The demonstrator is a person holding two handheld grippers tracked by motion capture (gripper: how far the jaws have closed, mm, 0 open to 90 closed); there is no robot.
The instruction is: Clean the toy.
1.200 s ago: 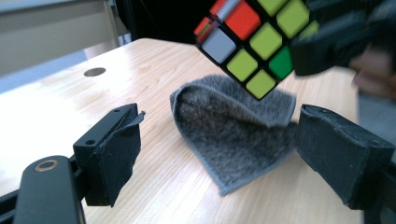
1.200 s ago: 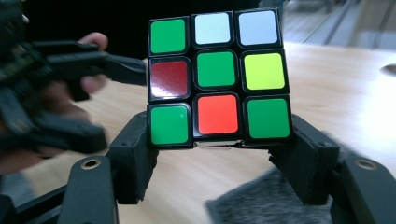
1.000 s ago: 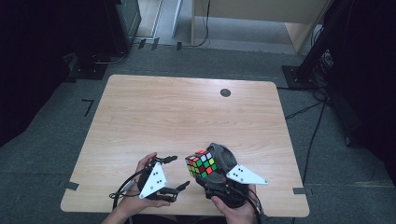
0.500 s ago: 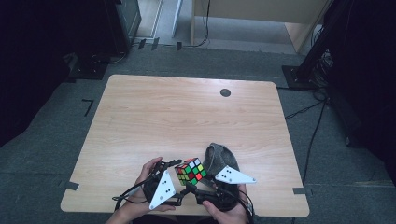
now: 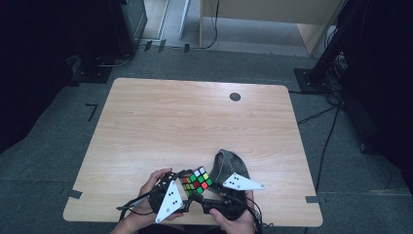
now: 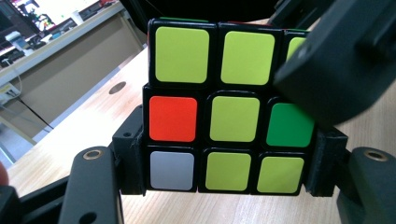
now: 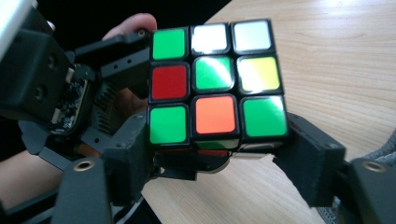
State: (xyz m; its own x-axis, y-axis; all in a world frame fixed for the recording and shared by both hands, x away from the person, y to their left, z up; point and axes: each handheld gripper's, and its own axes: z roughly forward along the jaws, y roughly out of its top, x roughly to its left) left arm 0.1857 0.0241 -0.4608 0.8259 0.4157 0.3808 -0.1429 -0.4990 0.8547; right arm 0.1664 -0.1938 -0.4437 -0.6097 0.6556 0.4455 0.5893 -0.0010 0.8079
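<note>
The puzzle cube (image 5: 196, 180), glossy plastic squares in a black frame, sits low in the middle of the high view, held above the near edge of the pale wooden desk (image 5: 195, 122). The left gripper (image 5: 182, 195) is clamped on its bottom layer, jaws against both sides. The right gripper (image 5: 207, 192) is likewise clamped on it, jaws pressing two sides. A grey knitted cloth (image 5: 229, 163) lies bunched just right of the cube. Compared with a second ago, the cube has moved left and nearer the desk edge. The cloth's lower part is hidden behind the right gripper's plate
</note>
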